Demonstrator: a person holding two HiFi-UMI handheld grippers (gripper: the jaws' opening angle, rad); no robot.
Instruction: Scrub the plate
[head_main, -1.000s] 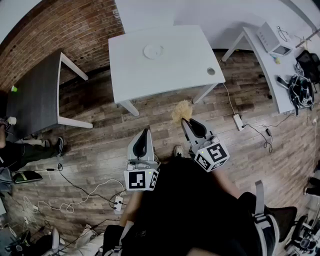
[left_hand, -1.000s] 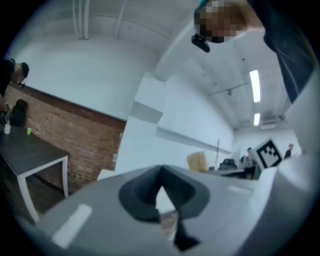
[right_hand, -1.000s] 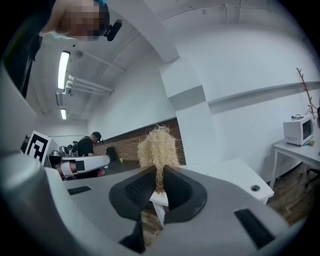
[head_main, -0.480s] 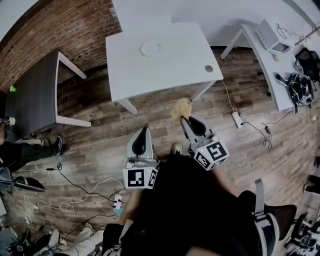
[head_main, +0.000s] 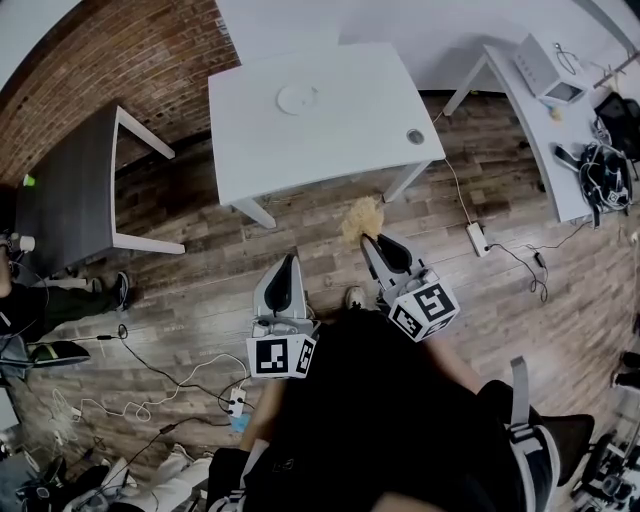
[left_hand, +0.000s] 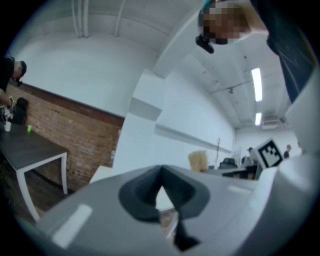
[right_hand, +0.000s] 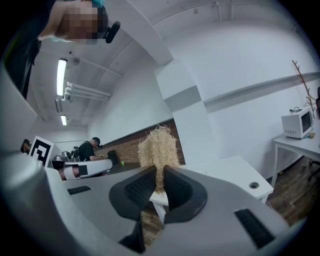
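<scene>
**Plate (head_main: 297, 98) on the white table, both grippers short of it**

Far left: dark table (head_main: 70, 190) against the brick wall (head_main: 130, 60), with a strip of wood floor (head_main: 200, 270) between it and the white table (head_main: 340, 140).

Left gripper (left_hand: 161, 172): fingers brought together at the tips, nothing between them. In the head view it shows over the floor, below the white table's near edge and right of the near-left leg (head_main: 258, 212).

The plate lies flat towards the table's far side, left of centre, well apart from both grippers. Bare tabletop lies all round it. A grommet hole (head_main: 414, 136) sits near the table's right edge.

Right gripper (right_hand: 160, 175): fingers narrow, pinched on the lower end of a straw-coloured fibre scrubber (right_hand: 159, 147), whose tuft stands up above the pads. In the head view the tuft shows against the floor just below the table's near edge, left of the near-right leg (head_main: 400, 185).

Far right: a second white desk (head_main: 520, 110), with floor between it and the table.
</scene>
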